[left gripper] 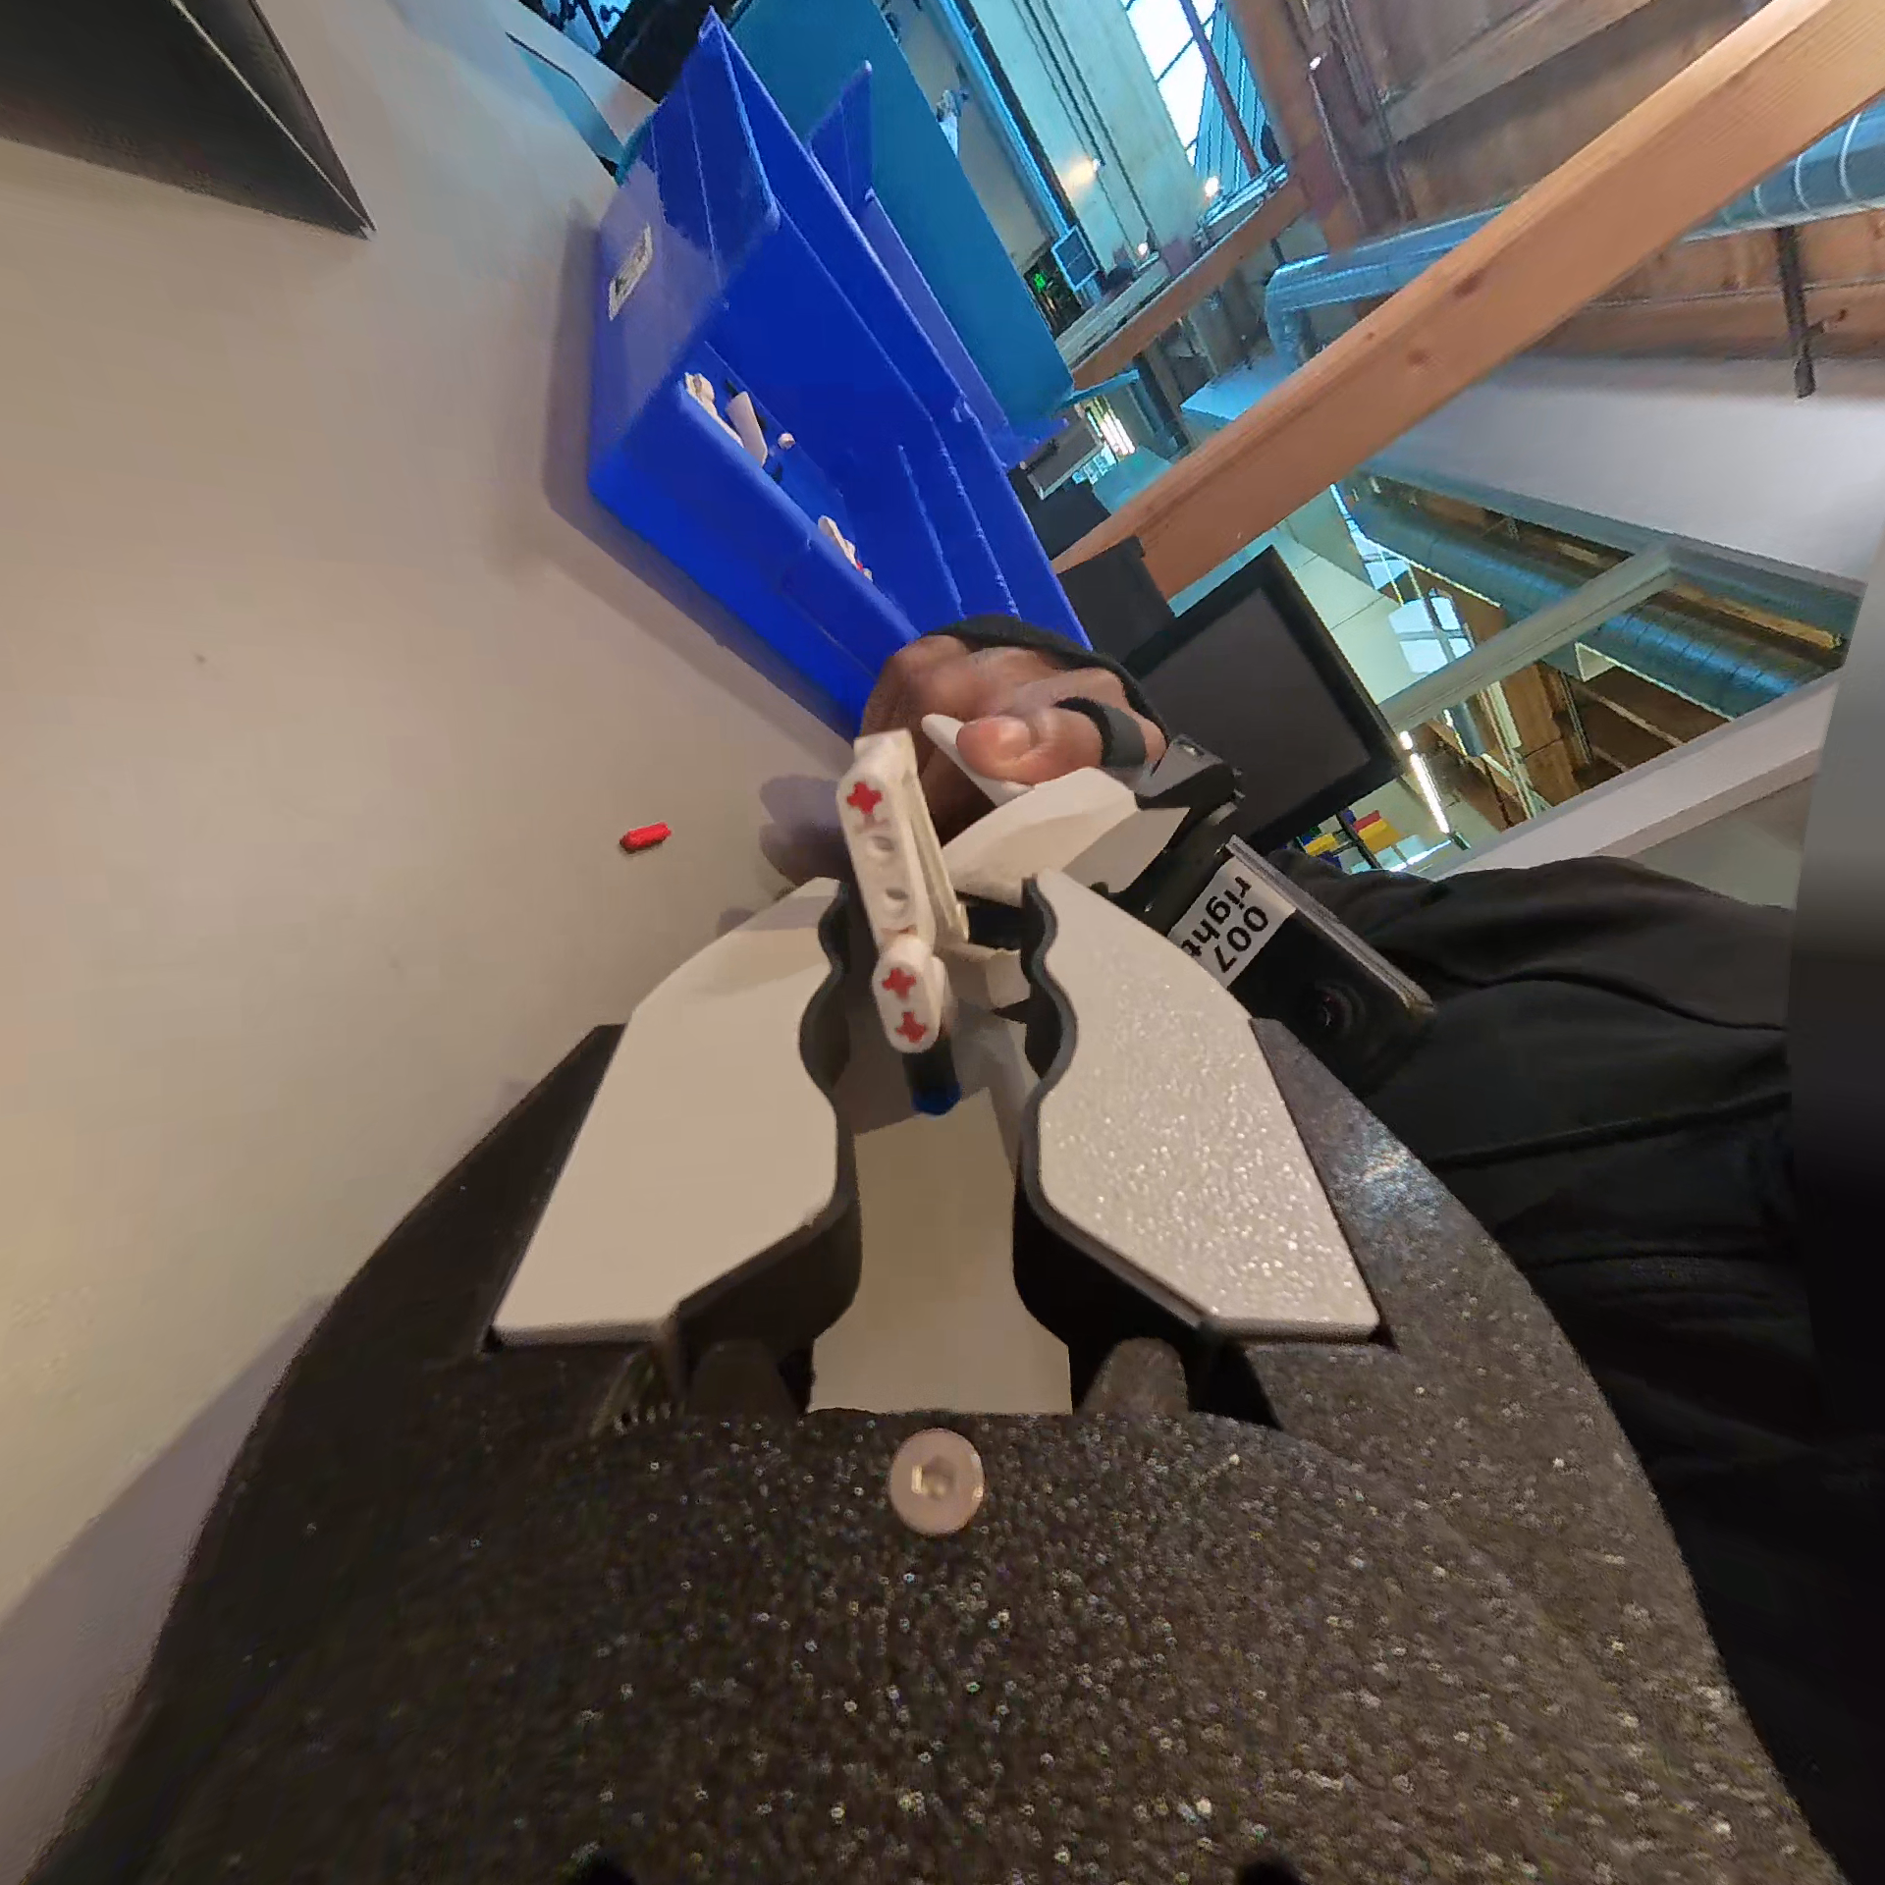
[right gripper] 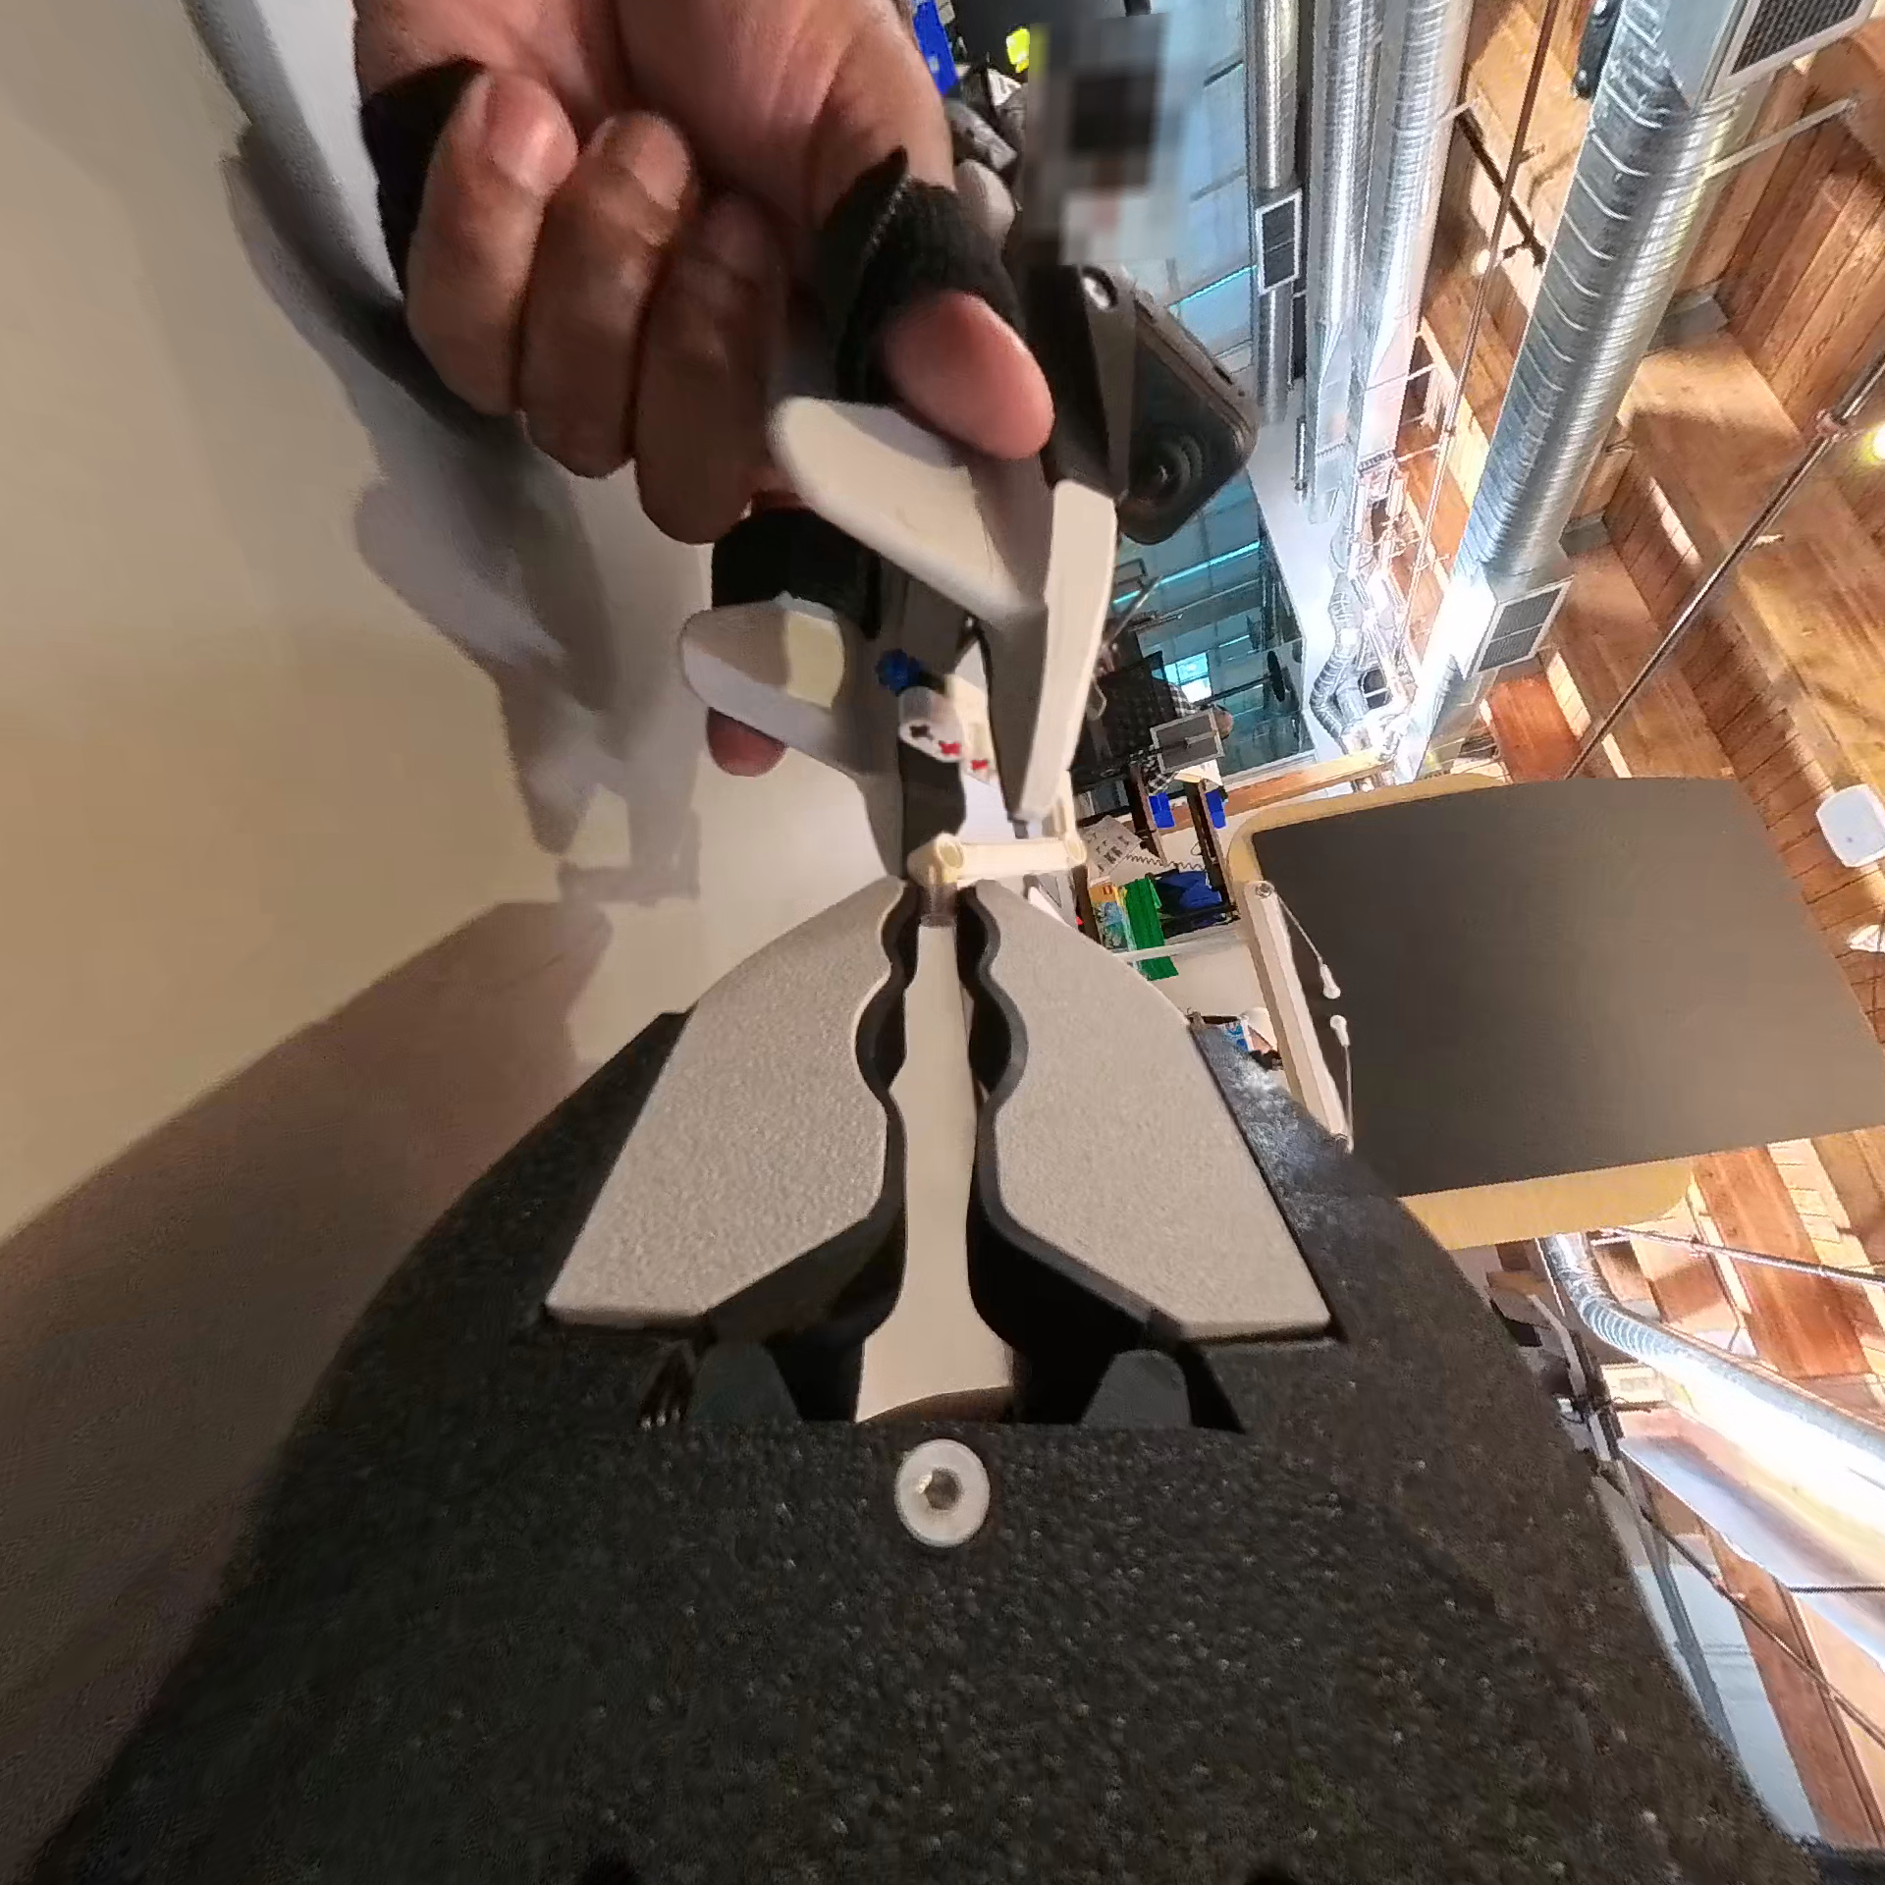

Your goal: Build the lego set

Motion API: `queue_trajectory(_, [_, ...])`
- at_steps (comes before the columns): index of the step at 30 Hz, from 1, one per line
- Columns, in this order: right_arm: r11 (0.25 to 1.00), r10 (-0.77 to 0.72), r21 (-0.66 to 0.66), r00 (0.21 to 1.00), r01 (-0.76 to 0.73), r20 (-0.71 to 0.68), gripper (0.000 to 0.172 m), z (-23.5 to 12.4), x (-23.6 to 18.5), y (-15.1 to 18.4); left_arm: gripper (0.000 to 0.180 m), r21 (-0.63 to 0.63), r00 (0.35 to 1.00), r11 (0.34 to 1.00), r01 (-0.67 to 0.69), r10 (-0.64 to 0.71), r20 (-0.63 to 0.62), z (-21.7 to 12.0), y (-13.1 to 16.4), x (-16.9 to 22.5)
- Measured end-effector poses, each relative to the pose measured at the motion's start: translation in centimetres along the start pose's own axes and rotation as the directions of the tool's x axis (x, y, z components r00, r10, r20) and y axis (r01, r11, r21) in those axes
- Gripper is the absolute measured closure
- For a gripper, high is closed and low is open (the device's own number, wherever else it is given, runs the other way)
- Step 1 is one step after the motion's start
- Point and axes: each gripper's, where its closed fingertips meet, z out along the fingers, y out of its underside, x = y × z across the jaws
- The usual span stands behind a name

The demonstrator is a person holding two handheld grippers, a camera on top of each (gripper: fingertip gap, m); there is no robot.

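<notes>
On the pale table top (left gripper: 306,714), far to the left of the left gripper (left gripper: 938,979), lies a small red plastic pin (left gripper: 645,835), well apart from everything. Ahead of this gripper and a little to its left stands a blue plastic bin with compartments (left gripper: 775,428), with some small white parts inside. The left gripper's jaws stand moderately apart. Between them rises a white toy-brick assembly of holed beams with red cross-shaped axle ends (left gripper: 882,847). Its long axis runs forward along the fingers and out past the tips, leaning slightly to the left. A black axle with a blue end hangs from its near end, deep inside the jaws. The assembly lies close against the left finger, while a gap shows between it and the right finger, so I judge this gripper is not clamping it. Into that gap, from the front right, comes the right gripper (right gripper: 936,903), held by a person's hand (left gripper: 1005,740). Its jaws are almost closed and pinch a small white end piece of the assembly, from which a thin white bar goes off to the right. The right gripper is thus the one that has hold of the assembly.
</notes>
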Motion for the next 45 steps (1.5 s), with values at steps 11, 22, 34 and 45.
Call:
queue_trajectory(11, [1.0,-0.008,0.012,1.0,0.007,0.012,0.165,0.1,-0.3,-0.1,0.169,-0.01,0.999,0.999,0.052,-0.052,-0.006,0.5,0.1,-0.4])
queue_trajectory(22, [0.952,0.29,-0.136,0.951,-0.275,0.104,0.153,-1.1,-0.4,2.7,0.173,0.035,0.997,0.999,-0.032,0.029,0.071,-0.3,-0.7,-1.2])
queue_trajectory(34, [0.697,0.7,-0.506,0.634,-0.508,0.329,0.162,-2.7,-5.8,5.0,0.173,-0.152,0.955,0.986,-0.064,0.105,0.279,0.0,1.5,-4.2])
queue_trajectory(45, [0.662,0.736,-0.503,0.61,-0.556,0.293,0.168,-1.7,-5.6,4.5,0.173,-0.191,0.927,0.977,-0.092,0.153,0.341,0.3,1.9,-4.8])
